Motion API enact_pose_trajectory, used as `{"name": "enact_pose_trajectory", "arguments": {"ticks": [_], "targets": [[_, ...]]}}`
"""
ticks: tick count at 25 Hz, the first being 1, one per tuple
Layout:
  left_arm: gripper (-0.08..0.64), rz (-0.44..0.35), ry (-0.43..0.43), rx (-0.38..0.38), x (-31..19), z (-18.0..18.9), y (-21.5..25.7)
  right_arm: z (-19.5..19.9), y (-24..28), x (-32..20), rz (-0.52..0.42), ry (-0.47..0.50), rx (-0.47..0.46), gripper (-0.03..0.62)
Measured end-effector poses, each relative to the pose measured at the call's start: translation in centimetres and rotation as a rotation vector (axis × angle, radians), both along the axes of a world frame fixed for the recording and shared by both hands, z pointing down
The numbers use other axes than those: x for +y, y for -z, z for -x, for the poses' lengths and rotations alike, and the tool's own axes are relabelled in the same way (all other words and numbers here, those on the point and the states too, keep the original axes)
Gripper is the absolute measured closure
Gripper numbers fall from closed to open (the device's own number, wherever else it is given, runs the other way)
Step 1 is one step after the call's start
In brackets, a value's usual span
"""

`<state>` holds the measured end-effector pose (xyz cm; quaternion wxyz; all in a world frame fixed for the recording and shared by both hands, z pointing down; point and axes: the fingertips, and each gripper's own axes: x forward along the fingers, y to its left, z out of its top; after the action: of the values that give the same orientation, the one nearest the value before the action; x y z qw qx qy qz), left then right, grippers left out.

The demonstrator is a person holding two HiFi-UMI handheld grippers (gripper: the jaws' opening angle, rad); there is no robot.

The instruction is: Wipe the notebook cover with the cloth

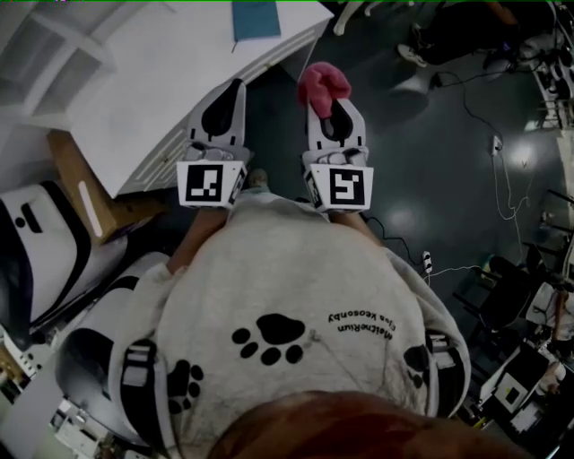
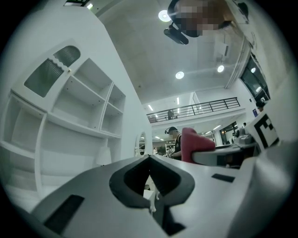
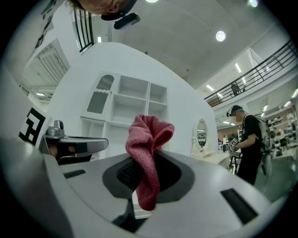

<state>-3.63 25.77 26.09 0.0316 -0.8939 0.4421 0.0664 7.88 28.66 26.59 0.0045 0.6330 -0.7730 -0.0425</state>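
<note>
Right gripper (image 3: 142, 179) pinching cloth (image 3: 149, 135) | left gripper (image 2: 150, 179) pressing jaws together, empty | risk: bunched cloth slipping out while wiping | notebook (image 1: 256, 20) possibly lying on desk (image 1: 179, 81)

A white desk (image 1: 152, 81) fills the far left, with a cardboard box (image 1: 85, 193) near it. Cables (image 1: 502, 179) trail over the dark floor (image 1: 430, 161) at right. A white shelf unit (image 3: 132, 104) stands far off.

Pink cloth (image 1: 323, 82) in R hand-held gripper (image 1: 333, 115); blue notebook (image 1: 256, 18) flat on desk (image 1: 179, 81)
</note>
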Motion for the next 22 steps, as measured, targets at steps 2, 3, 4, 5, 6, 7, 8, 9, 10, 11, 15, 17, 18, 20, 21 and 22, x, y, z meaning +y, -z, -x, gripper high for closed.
{"name": "enact_pose_trajectory", "arguments": {"ticks": [2,3,4,5,6,7,8,9,10,11,15,17,18,20,21,22], "targets": [[0.548,0.004,-0.022,0.005,-1.3,-0.5,0.1,-0.4,-0.1,-1.2,-0.002,-0.020,-0.003,0.532],[0.548,0.007,-0.031,0.005,-2.0,-0.7,0.2,-0.5,0.1,-1.9,-0.006,-0.030,-0.003,0.531],[0.548,0.008,-0.039,0.005,-2.8,-0.9,0.4,-0.7,0.5,-2.7,-0.012,-0.039,-0.003,0.531],[0.548,0.009,-0.046,0.005,-3.5,-0.9,0.5,-0.7,0.7,-3.4,-0.019,-0.046,-0.002,0.531],[0.548,0.010,-0.052,0.006,-4.1,-0.9,0.4,-0.6,0.8,-3.9,-0.021,-0.051,0.000,0.532],[0.548,0.013,-0.056,0.007,-4.5,-0.7,0.2,-0.5,0.7,-4.3,-0.018,-0.055,0.002,0.531],[0.548,0.019,-0.058,0.007,-4.8,-0.5,-0.1,-0.3,0.5,-4.6,-0.009,-0.058,0.004,0.531],[0.548,0.026,-0.060,0.008,-4.9,-0.3,-0.4,-0.2,0.2,-4.6,0.000,-0.061,0.007,0.531],[0.548,0.031,-0.061,0.009,-4.9,-0.1,-0.6,0.0,0.0,-4.7,0.003,-0.063,0.010,0.532],[0.548,0.033,-0.062,0.012,-4.9,0.1,-0.8,0.1,-0.1,-4.7,0.003,-0.065,0.012,0.531],[0.548,0.039,-0.066,0.015,-5.4,0.4,-0.8,0.5,-0.1,-5.1,0.015,-0.069,0.011,0.531],[0.548,0.033,-0.068,0.017,-6.0,0.2,-0.3,0.3,0.4,-5.6,0.014,-0.069,0.014,0.531],[0.548,0.030,-0.067,0.019,-6.0,0.1,-0.1,0.2,0.6,-5.6,0.010,-0.068,0.016,0.532],[0.548,0.025,-0.063,0.025,-5.8,-0.1,0.0,0.0,0.9,-5.5,-0.004,-0.066,0.019,0.531],[0.548,0.024,-0.062,0.025,-5.7,-0.1,0.0,0.0,1.0,-5.5,-0.012,-0.064,0.018,0.531],[0.548,0.023,-0.062,0.024,-5.7,-0.2,0.0,0.0,1.1,-5.6,-0.017,-0.061,0.018,0.531]]}}
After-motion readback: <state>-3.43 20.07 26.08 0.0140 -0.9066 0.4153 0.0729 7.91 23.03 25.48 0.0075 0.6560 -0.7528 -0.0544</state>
